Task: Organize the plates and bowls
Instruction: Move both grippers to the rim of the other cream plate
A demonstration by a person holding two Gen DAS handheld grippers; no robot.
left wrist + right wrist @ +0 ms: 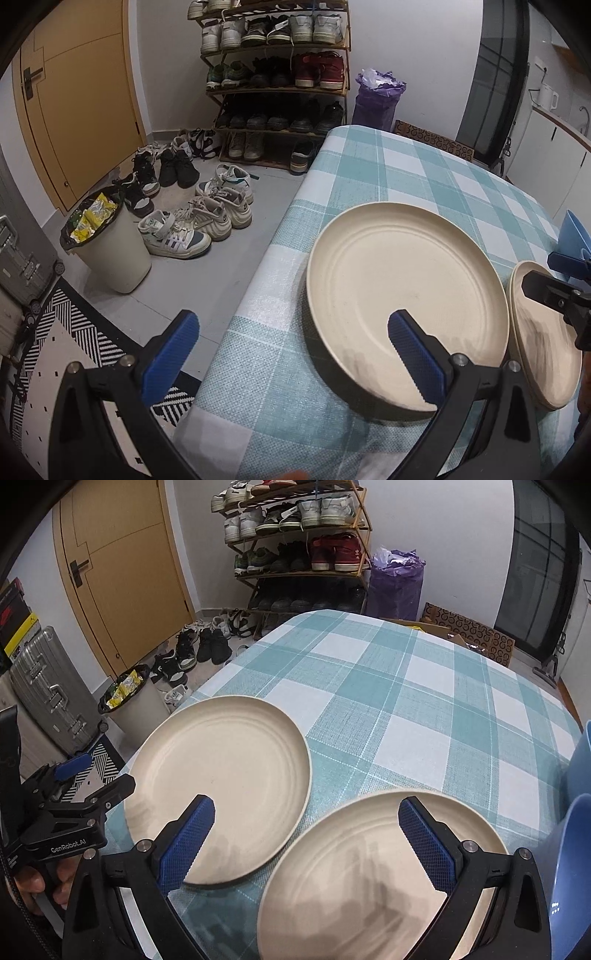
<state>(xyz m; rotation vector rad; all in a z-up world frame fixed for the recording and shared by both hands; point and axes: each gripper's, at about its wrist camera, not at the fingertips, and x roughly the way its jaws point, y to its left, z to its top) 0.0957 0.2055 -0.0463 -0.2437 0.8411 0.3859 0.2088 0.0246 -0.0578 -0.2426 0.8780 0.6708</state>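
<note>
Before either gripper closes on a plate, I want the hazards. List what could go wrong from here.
1. The left cream plate lies close to the table's left edge, above bare floor; a nudge from the open left gripper could push it off.
2. The two plates lie rim to rim; lifting the right cream plate with the open right gripper may knock the other.
3. Blue bowls crowd the right side, so a swing there could strike them.

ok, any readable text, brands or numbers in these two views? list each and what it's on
"GenRobot.AI": white print on the black body of the left gripper, seen in the right wrist view.
Small white print below that line on the same body: too small to read.
Black and yellow boxes above the suitcase: markings cut off and blurred, unreadable.
Shoes on the shoe rack: no logo text can be read.
Plates and tablecloth: no text.
</note>
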